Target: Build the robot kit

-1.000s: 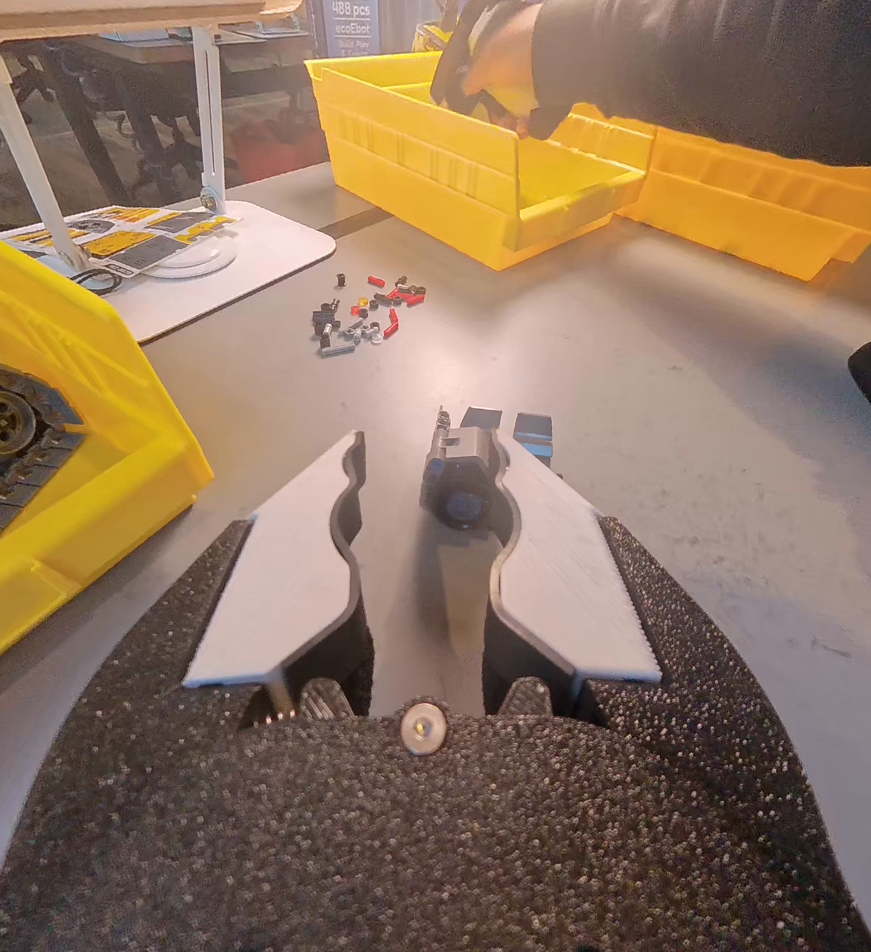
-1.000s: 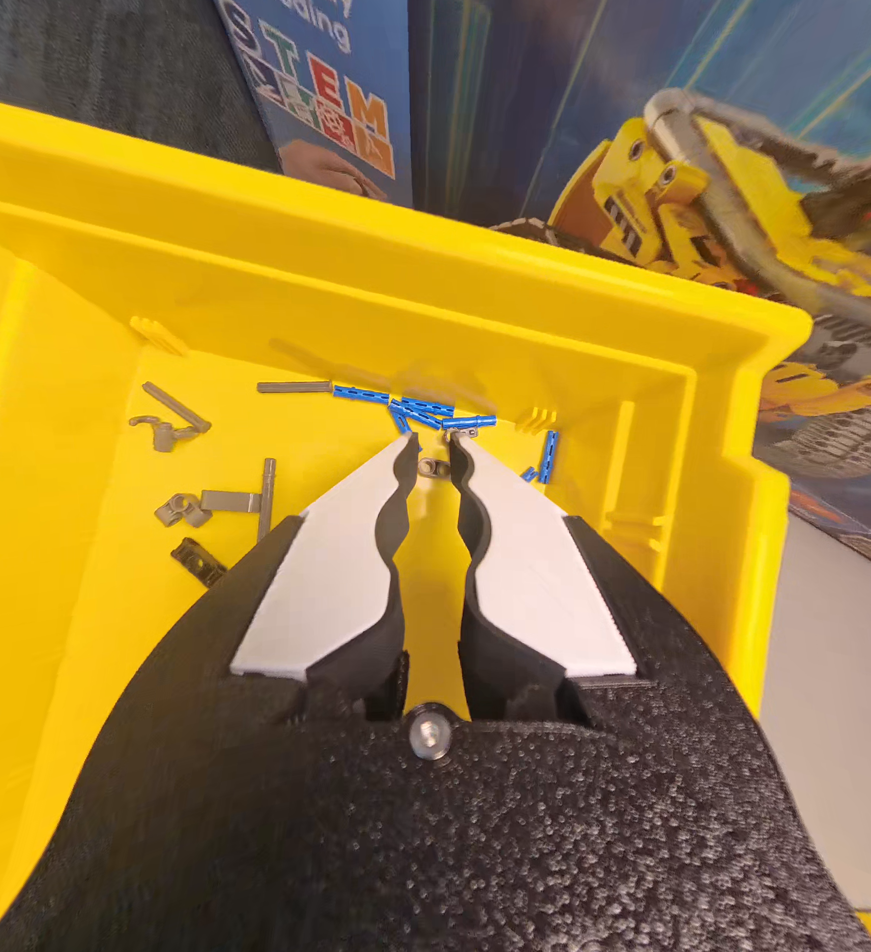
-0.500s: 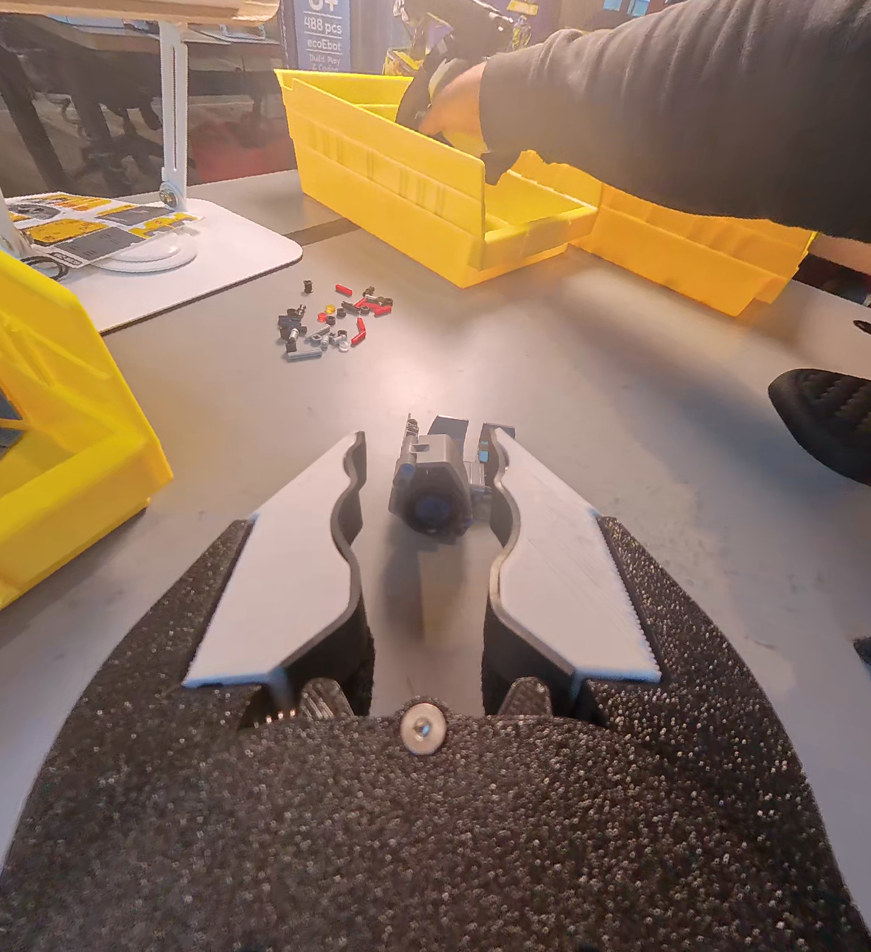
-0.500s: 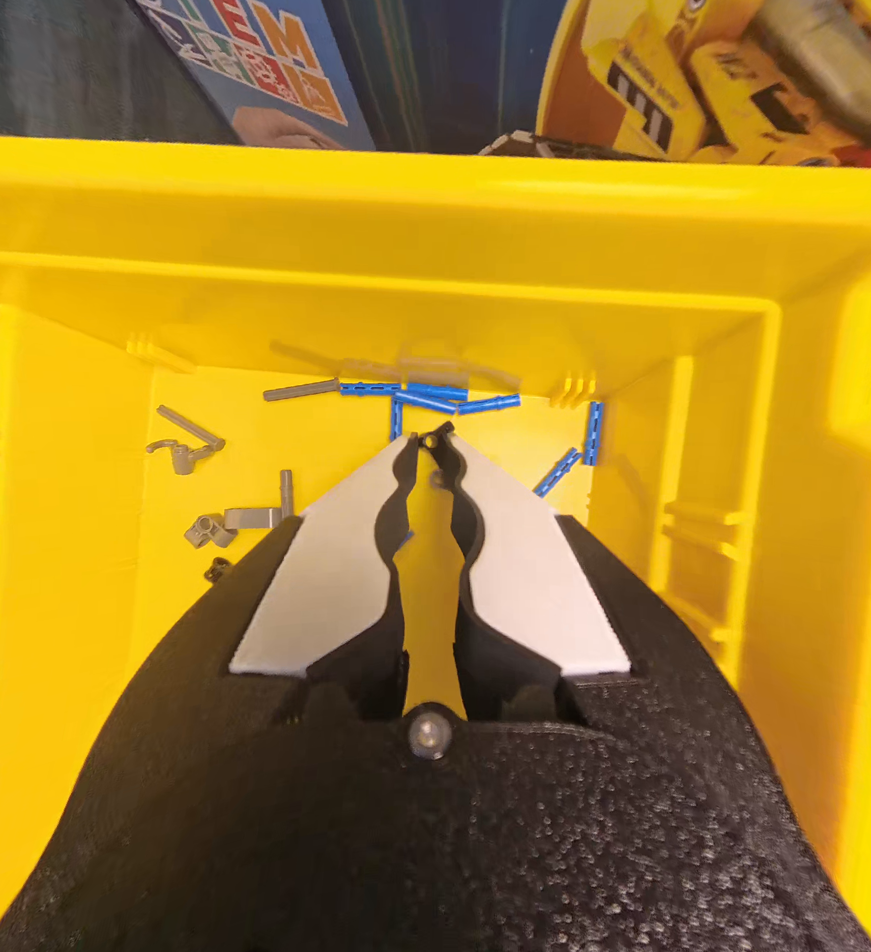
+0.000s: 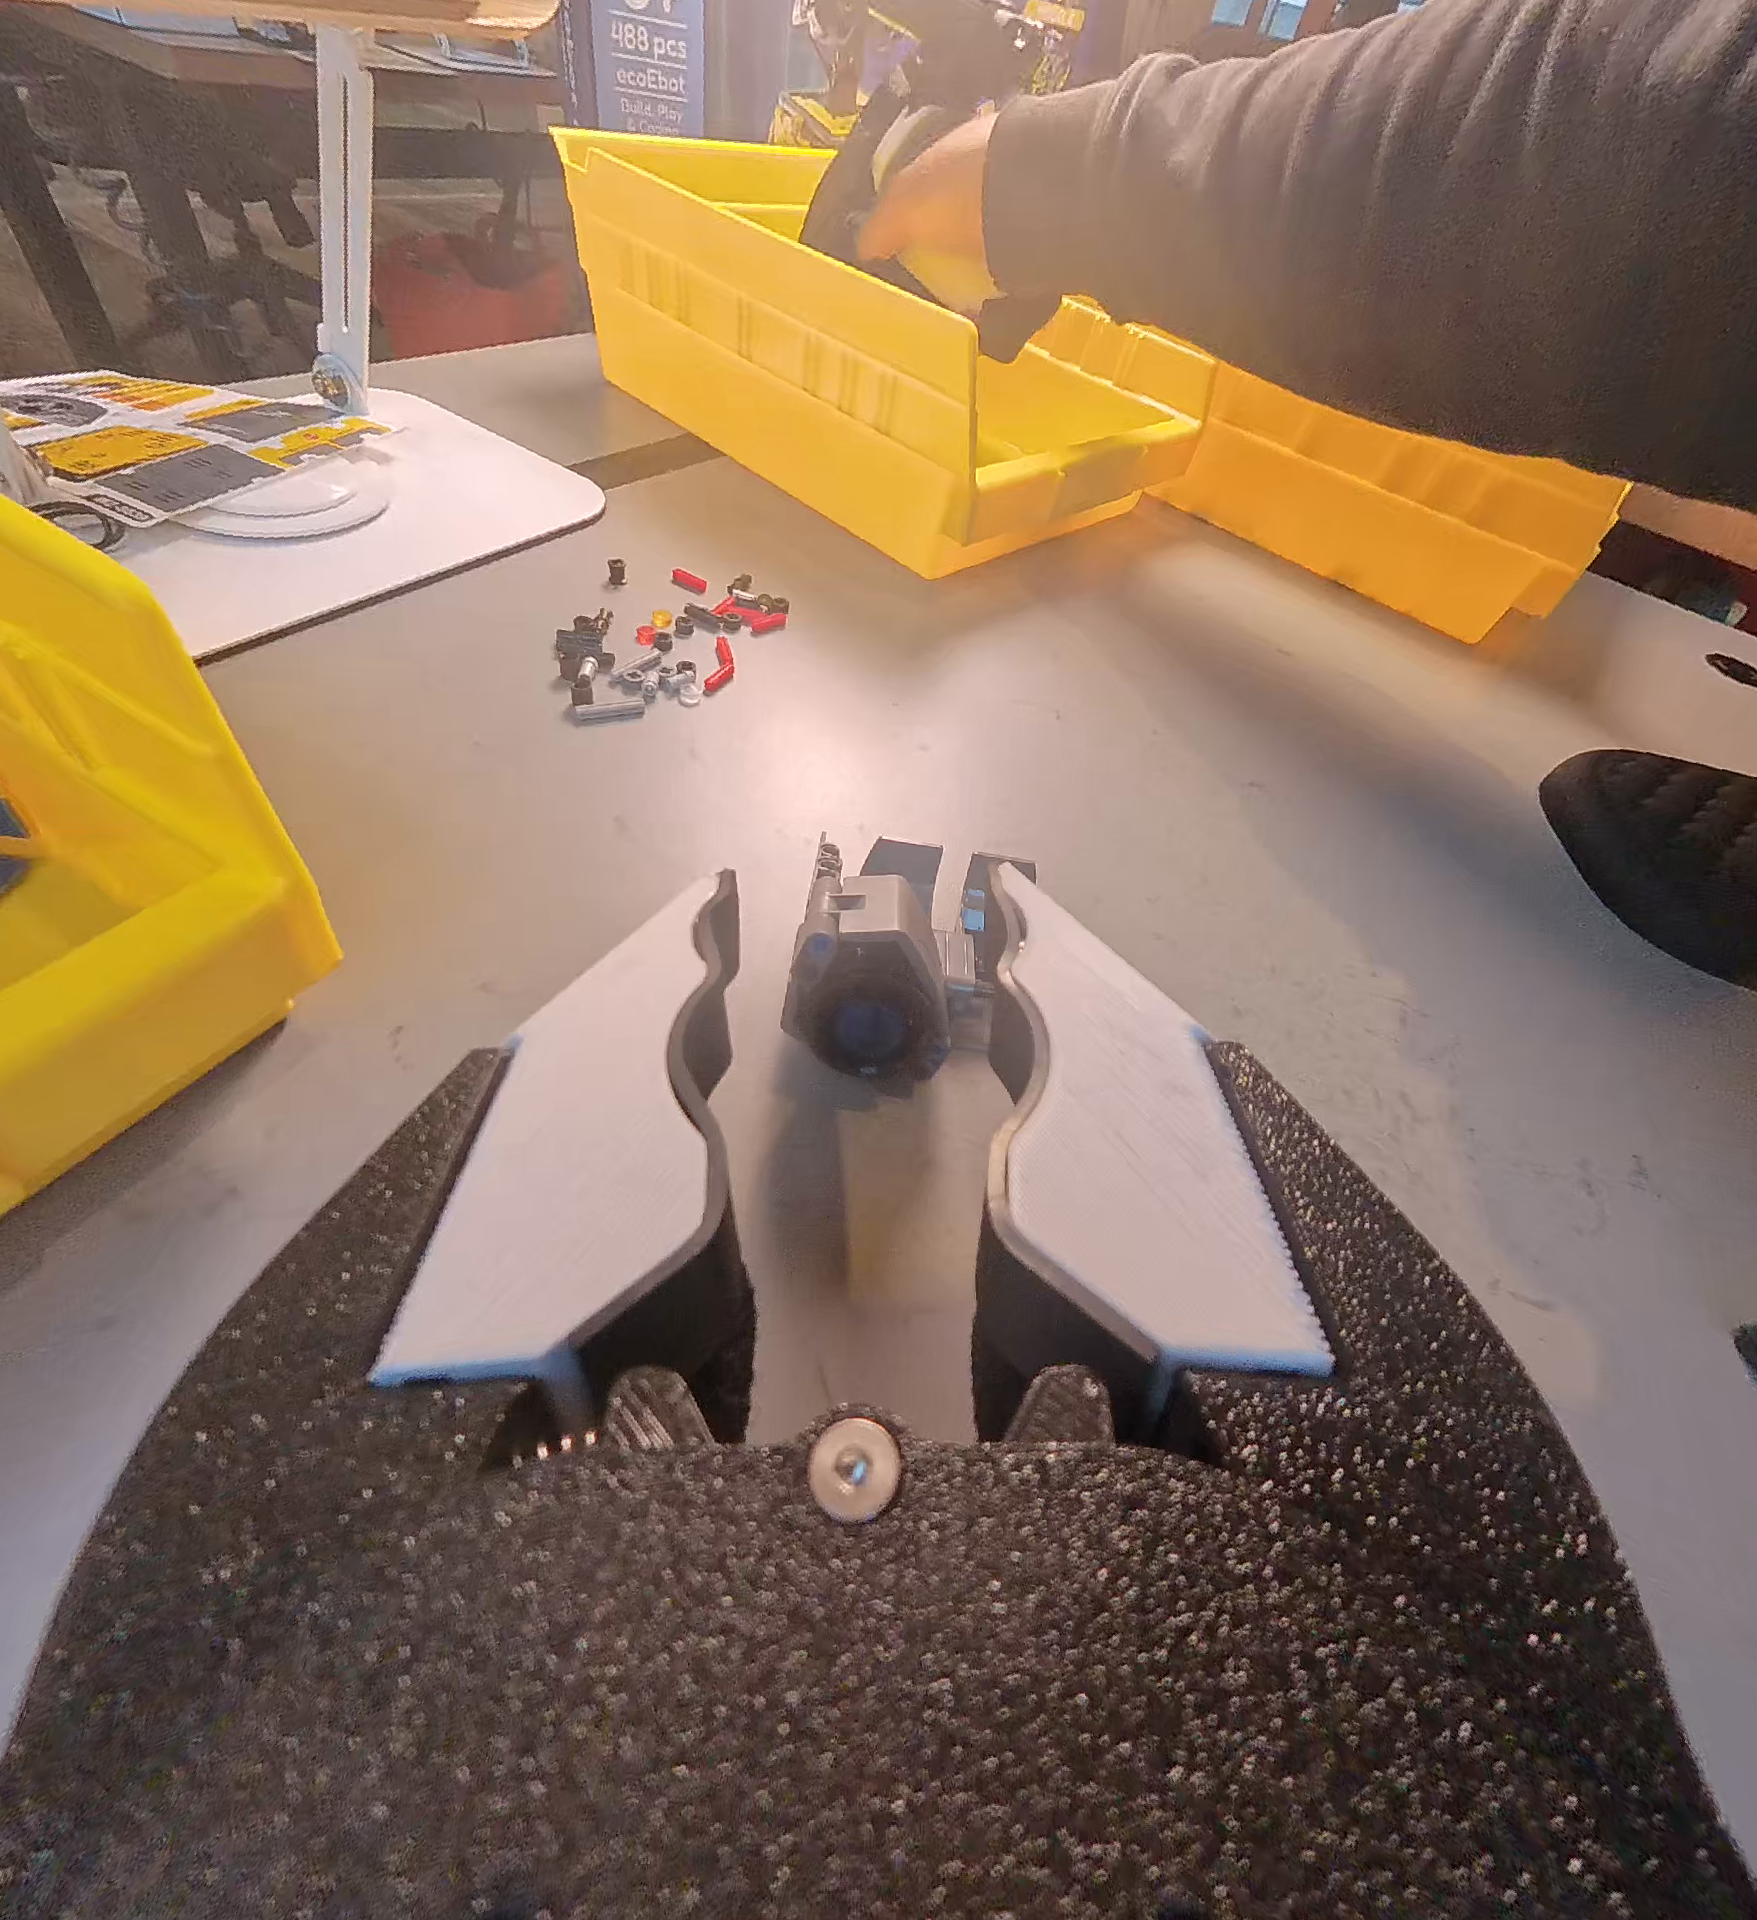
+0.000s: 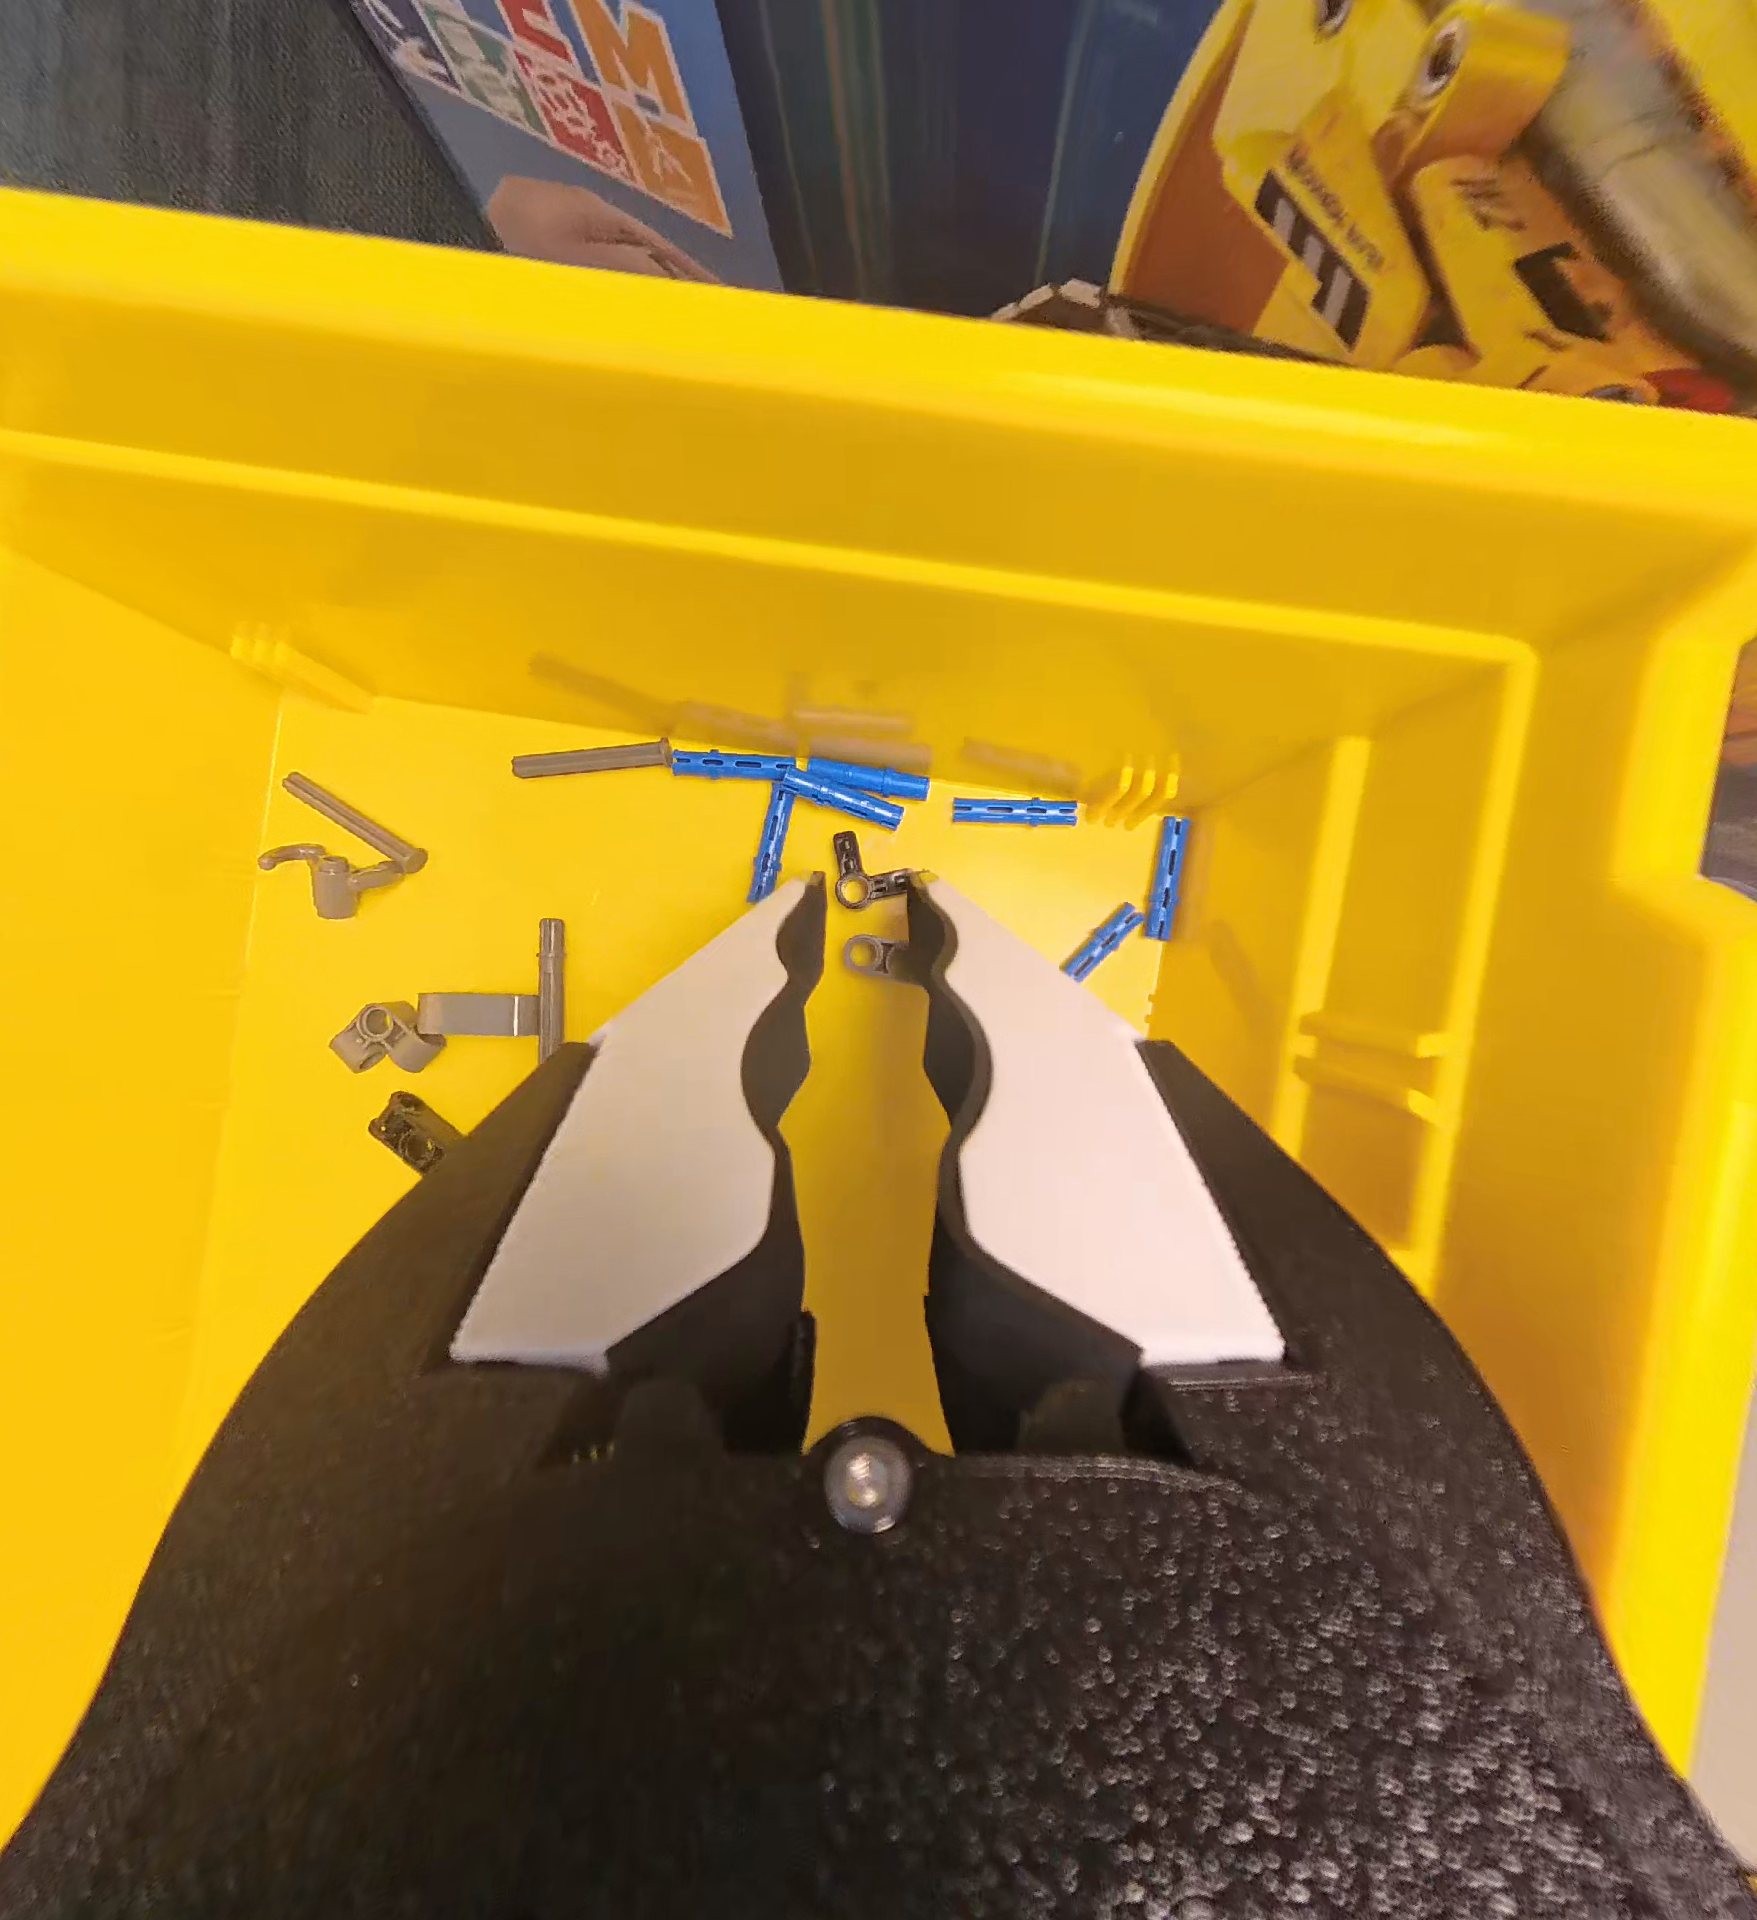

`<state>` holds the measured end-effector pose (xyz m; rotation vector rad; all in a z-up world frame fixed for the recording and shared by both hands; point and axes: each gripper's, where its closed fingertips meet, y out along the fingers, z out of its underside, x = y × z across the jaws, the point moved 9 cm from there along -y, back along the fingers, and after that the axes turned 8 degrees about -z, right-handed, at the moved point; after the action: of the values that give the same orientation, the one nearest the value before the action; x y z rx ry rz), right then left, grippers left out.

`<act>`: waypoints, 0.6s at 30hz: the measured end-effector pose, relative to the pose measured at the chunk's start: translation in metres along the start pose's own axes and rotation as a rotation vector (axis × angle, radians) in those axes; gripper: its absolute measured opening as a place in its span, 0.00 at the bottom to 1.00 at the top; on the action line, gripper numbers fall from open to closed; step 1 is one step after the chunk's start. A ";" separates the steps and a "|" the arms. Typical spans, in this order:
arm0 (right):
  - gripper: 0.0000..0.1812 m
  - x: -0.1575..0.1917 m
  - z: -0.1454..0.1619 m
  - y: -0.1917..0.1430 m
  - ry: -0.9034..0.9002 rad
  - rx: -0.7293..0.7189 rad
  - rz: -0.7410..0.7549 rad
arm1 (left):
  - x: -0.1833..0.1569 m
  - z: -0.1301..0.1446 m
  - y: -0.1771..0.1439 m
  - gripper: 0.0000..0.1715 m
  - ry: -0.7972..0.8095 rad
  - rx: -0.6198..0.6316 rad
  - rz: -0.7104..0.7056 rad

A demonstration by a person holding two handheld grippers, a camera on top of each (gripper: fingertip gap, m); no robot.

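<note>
Motor block, grey with a dark round end and a blue centre facing the camera, lies on the grey table between the fingers of the left gripper. Those fingers stand well apart; the right one is just beside or touching the small grey parts on the block's side, which of the two I cannot tell, and the left one is clear of it. Farther off on the table sits a scatter of small red, black and grey pieces, then two yellow bins side by side, with a dark sleeve reaching into the nearer. A third yellow bin stands at left.

The right gripper is down inside a yellow bin, fingers slightly apart and holding nothing. A small black connector lies between the tips and a grey one just behind, against the right finger. Around them lie seven blue pins near the back wall and several grey axles and connectors at left.
</note>
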<state>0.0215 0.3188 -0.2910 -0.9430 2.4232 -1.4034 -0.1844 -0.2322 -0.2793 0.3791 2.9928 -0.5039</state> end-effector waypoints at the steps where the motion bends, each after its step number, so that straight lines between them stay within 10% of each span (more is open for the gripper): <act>1: 0.07 0.000 0.001 0.002 -0.005 0.009 0.000 | 0.000 0.000 0.000 0.27 -0.001 0.000 0.000; 8: 0.07 0.006 0.004 -0.001 -0.113 -0.034 0.019 | -0.001 0.000 0.000 0.27 0.005 0.001 0.000; 18: 0.07 0.088 0.062 -0.111 -0.869 -0.270 0.236 | -0.005 0.001 0.002 0.27 0.062 0.013 -0.022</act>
<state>0.0283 0.1823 -0.2188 -0.9966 1.9558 -0.4271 -0.1790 -0.2318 -0.2804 0.3697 3.0582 -0.5238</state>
